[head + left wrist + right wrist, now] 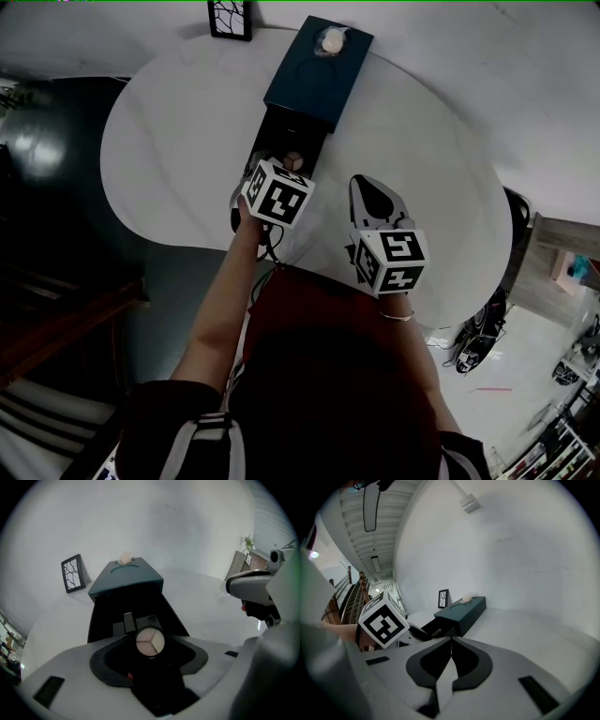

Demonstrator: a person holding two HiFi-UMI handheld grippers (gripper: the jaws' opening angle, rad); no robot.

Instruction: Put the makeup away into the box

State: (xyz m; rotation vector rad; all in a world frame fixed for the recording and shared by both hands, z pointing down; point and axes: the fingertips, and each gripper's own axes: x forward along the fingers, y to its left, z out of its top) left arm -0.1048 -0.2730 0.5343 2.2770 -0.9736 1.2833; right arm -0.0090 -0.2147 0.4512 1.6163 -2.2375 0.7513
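This looks like a large open indoor hall, something like a showroom or studio rather than a home. A rounded white counter (169,141) stands against a plain white wall (164,527), dressed only with a small framed picture (230,19) and a dark teal box (314,70). Overhead runs a slatted ceiling with long strip lights (370,503). Beside the counter are railings (347,592), steps (37,412) and a potted plant (248,542), with stocked shelves (553,450) further off.

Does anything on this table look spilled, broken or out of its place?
Nothing stands out. The dark box has its drawer pulled open, which fits the task, and the left gripper holds a round compact over it. The right gripper is shut and empty. No spill or damage shows.
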